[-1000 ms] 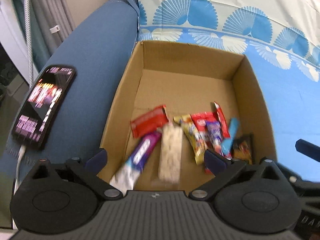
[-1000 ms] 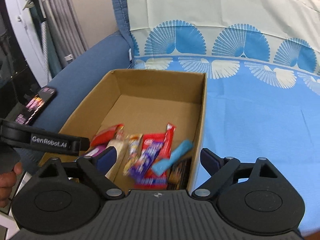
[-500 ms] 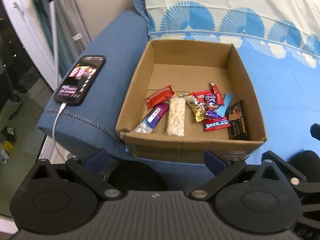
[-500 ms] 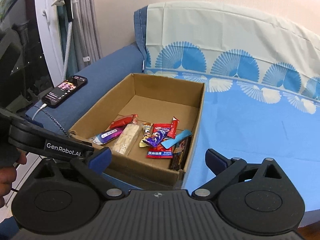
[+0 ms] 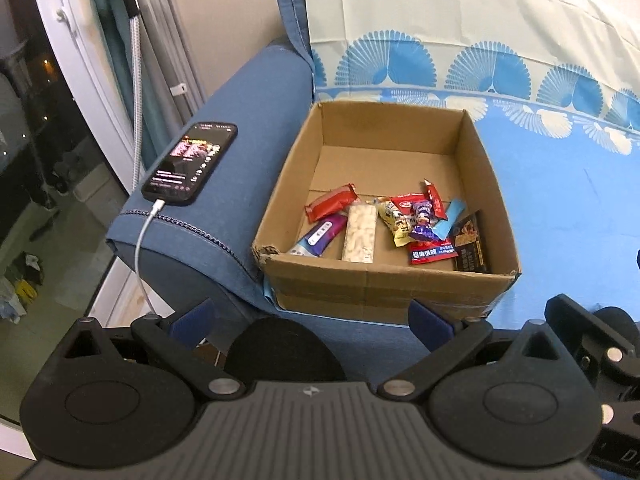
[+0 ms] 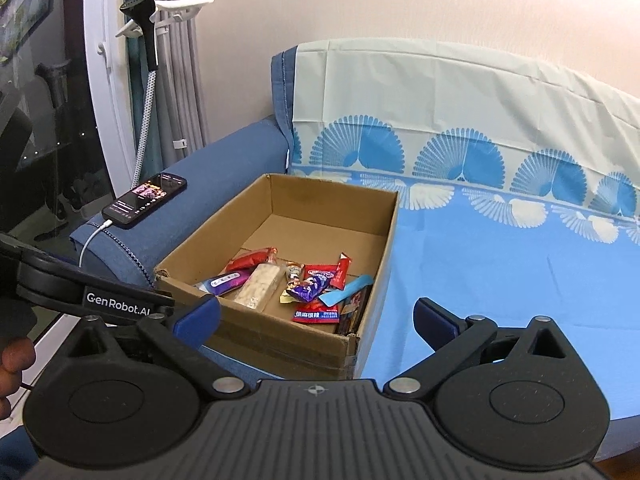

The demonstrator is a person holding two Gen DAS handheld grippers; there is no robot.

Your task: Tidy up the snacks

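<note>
An open cardboard box sits on the blue-covered sofa seat beside the armrest. Several snack packets lie in its near half: a red bar, a purple bar, a pale rice bar, a red packet, a light blue stick and a dark packet. My left gripper is open and empty, in front of and below the box. My right gripper is open and empty, back from the box's near right corner.
A phone with a lit screen lies on the blue armrest, its white cable hanging down. The patterned cover spreads to the right of the box. A window frame and a hanging hose stand at the left.
Both grippers have pulled back and up from above the box, so the whole box and armrest now show. The snacks lie as before. Both stay open.
</note>
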